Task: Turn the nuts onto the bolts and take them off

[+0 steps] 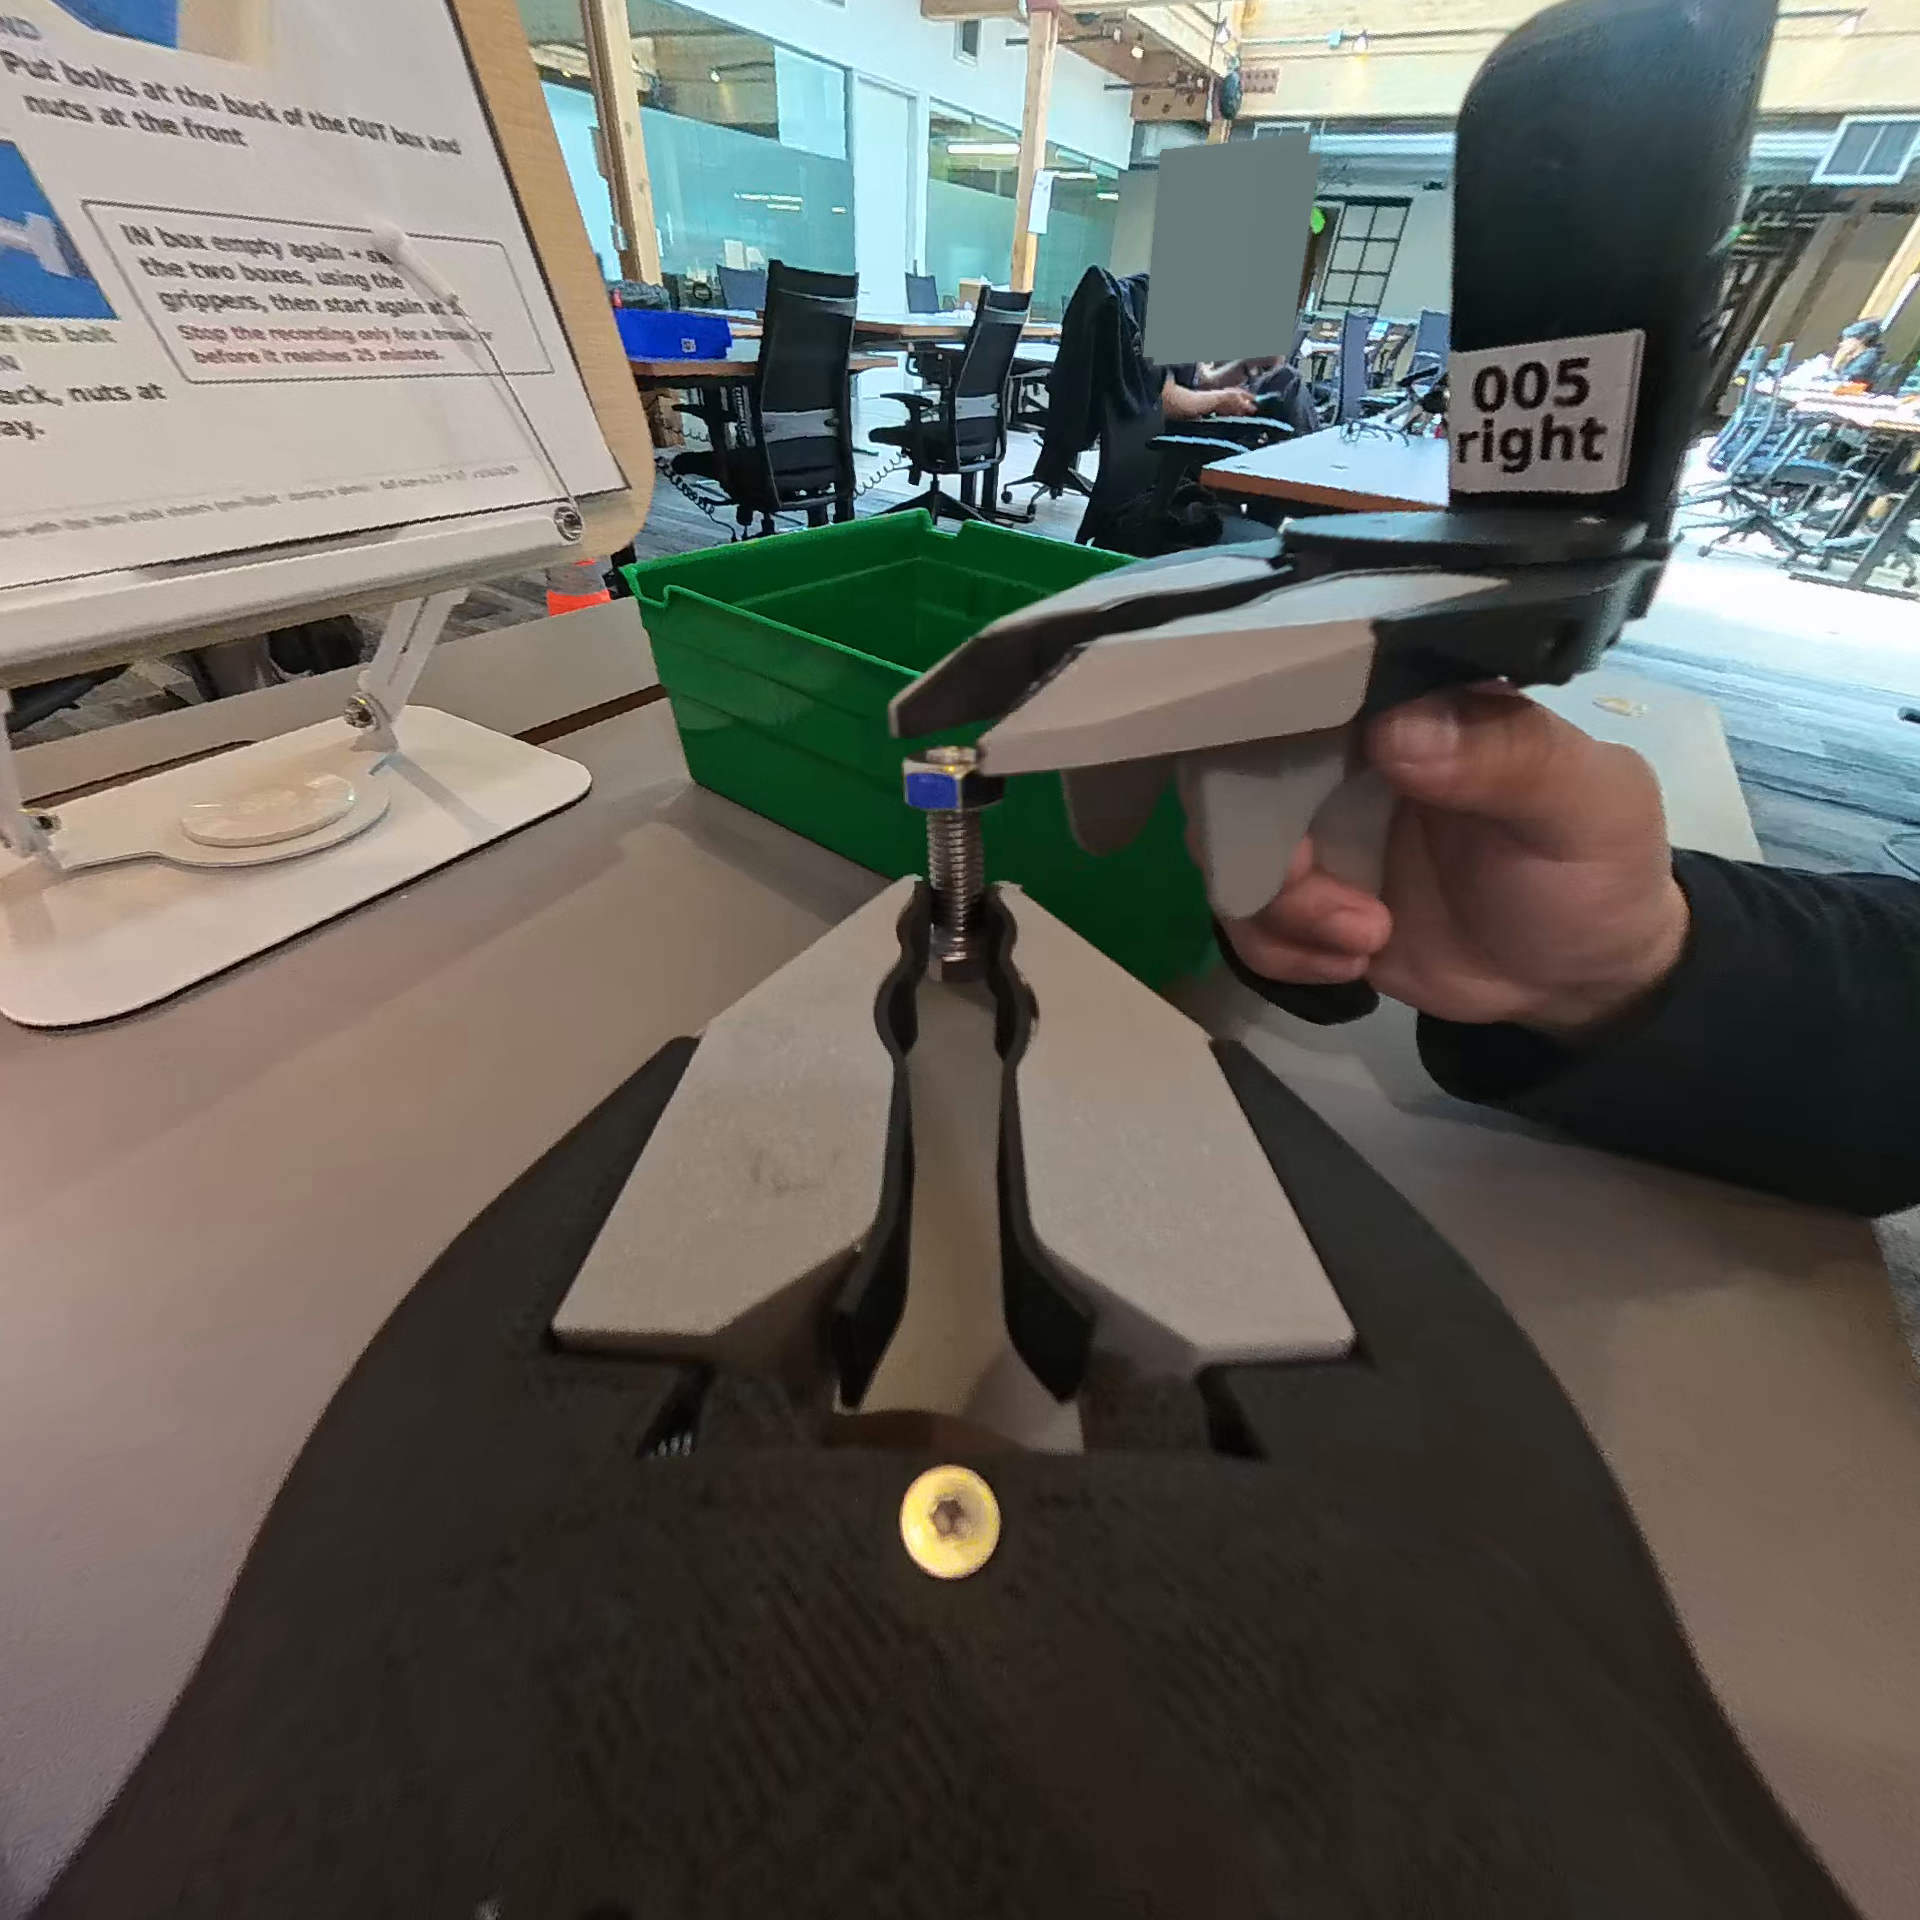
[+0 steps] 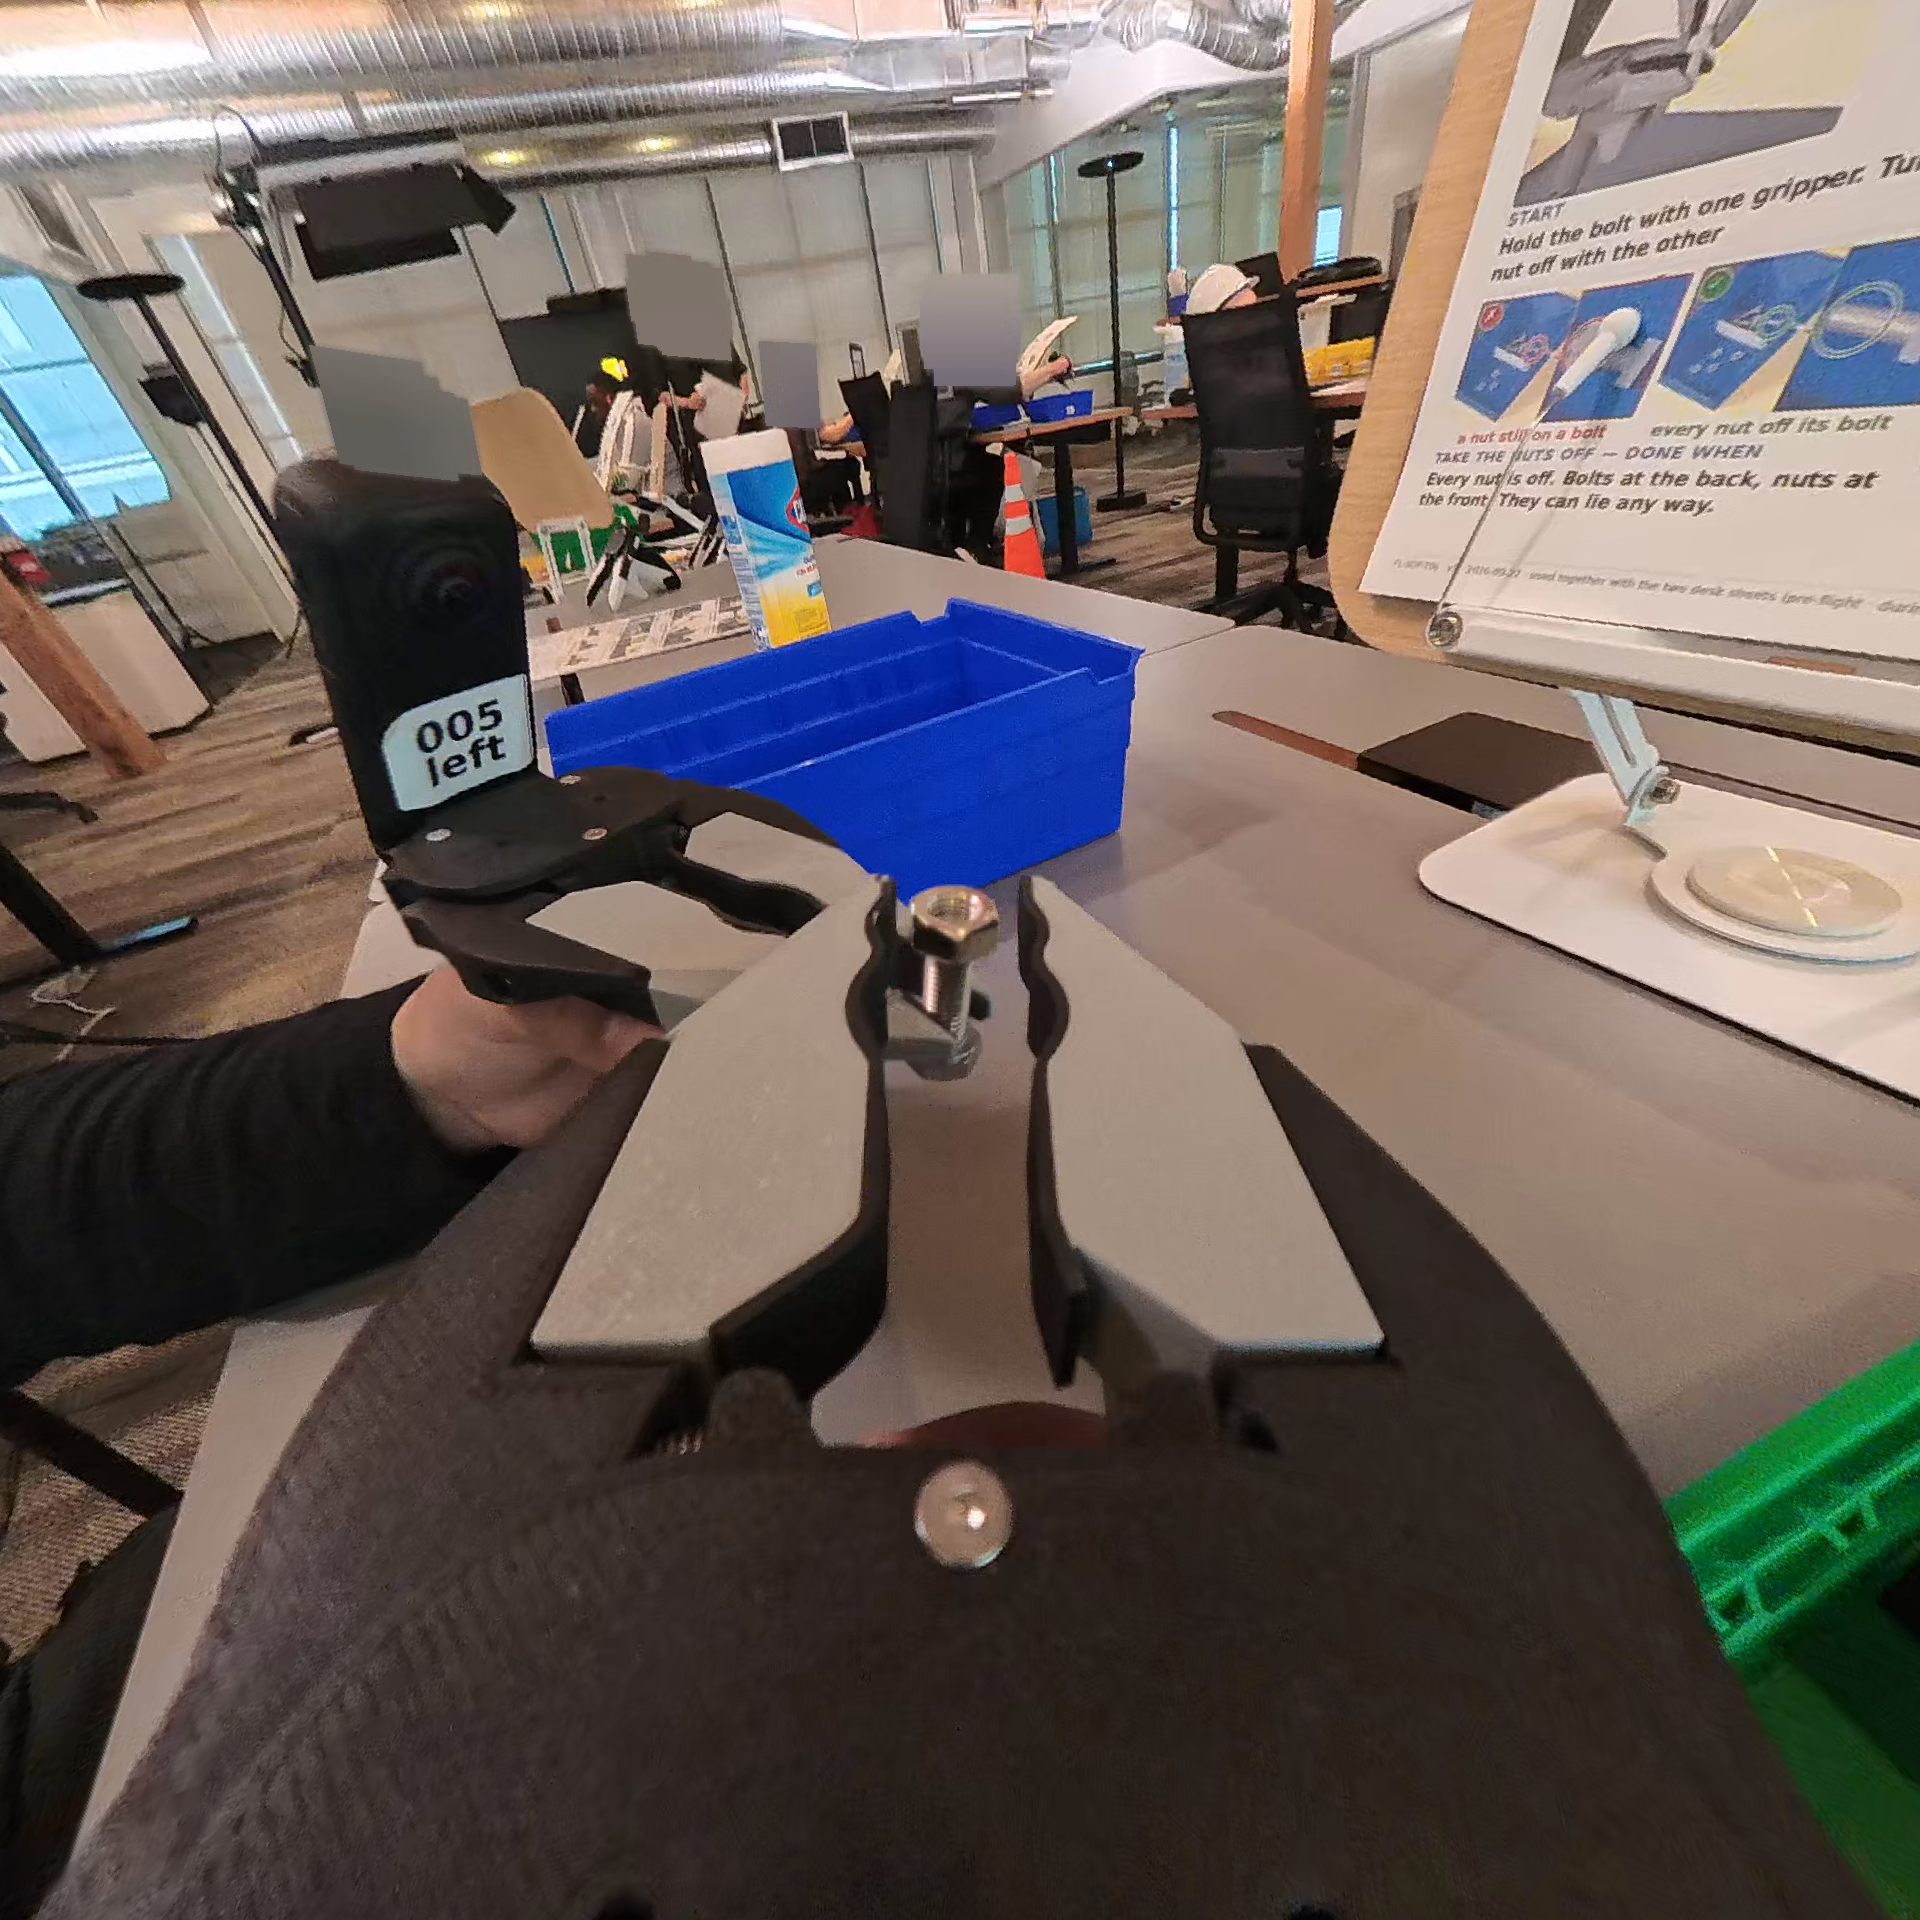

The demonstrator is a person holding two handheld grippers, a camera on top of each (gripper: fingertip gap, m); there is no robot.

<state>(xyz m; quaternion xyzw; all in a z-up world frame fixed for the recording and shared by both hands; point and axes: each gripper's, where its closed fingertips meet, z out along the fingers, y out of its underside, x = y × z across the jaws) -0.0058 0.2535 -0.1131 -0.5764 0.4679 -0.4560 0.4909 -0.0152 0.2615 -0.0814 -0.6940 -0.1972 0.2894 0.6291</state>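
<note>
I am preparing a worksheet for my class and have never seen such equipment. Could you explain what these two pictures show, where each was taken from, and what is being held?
A person holds a hand tool with tongs in each hand; a camera on each looks along its fingers. The left tongs are shut on a bolt, held upright above the grey table. The right tongs stand open around the nut at the bolt's top. On the table are a green bin, a blue bin and an instruction sheet on a stand.

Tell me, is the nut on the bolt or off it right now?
On. The nut sits at the top end of the bolt, bare threads showing below. The left gripper clamps the bolt near its head; the right gripper is open around the nut.
</note>
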